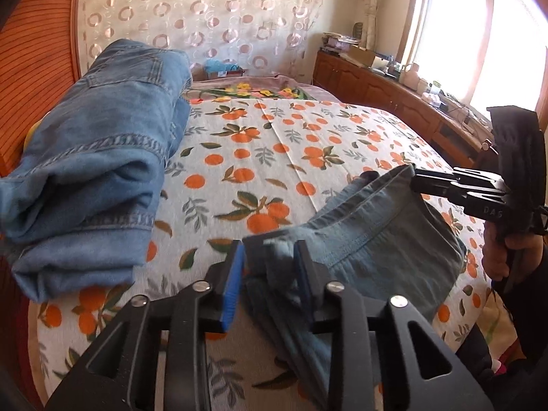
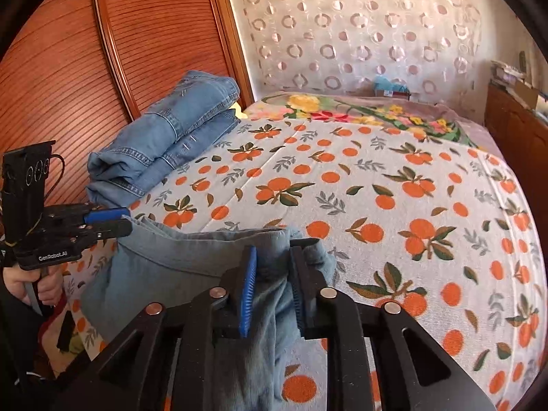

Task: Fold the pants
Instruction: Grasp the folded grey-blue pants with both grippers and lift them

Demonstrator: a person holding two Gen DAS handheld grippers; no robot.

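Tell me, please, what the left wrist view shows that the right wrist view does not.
Only the left wrist view shows the bright window and the cluttered top of the wooden cabinet below it.

Only the right wrist view shows the left gripper from the side, with its GenRobot.AI label.

Both show the grey-blue pants held up by the left gripper and the right gripper, the folded jeans, the orange-print bedsheet and the circle-patterned curtain.

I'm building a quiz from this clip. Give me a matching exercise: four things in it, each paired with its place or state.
1. grey-blue pants
2. folded jeans
3. bedspread
4. floral blanket

a. orange-fruit print
b. at the bed's far end
c. stacked beside the wooden headboard
d. held by the left claw and right claw

Pairs: 1-d, 2-c, 3-a, 4-b
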